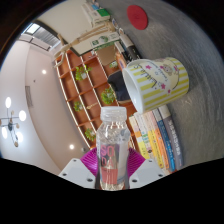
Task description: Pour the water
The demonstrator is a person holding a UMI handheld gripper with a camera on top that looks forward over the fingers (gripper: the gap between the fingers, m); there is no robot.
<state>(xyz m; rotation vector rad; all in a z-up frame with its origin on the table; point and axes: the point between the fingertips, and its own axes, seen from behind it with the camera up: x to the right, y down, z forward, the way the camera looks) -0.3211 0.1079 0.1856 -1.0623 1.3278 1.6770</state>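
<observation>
We hold a bottle (113, 150) pinched between our two fingers (146, 172), the pink pads (99, 158) pressing on it from both sides, so the gripper (113, 165) is closed on it. The bottle is clear plastic with a white cap; its lower end drops out of sight between the fingers, and we cannot tell how much water it holds. The whole view is strongly tilted, so the room leans sideways around us. Just beyond the cap and a little to the right sits a mug (157, 82), striped in yellow-green and white with a pale label; we see its side and rim, and its mouth faces away to the right. We cannot read the label, and what the mug rests on is unclear. There is a small open gap between the cap and the mug's near side; they do not touch. Behind the mug, a wooden shelf unit (88, 82) with green items in its compartments runs across the middle distance, and a row of books (160, 135) stands close on the right, near the bottle. To the left the room opens out to a bare pale wall with ceiling lights (12, 110), which is the freest side. A red round thing (137, 16) shows far off above; what it is we cannot tell.
</observation>
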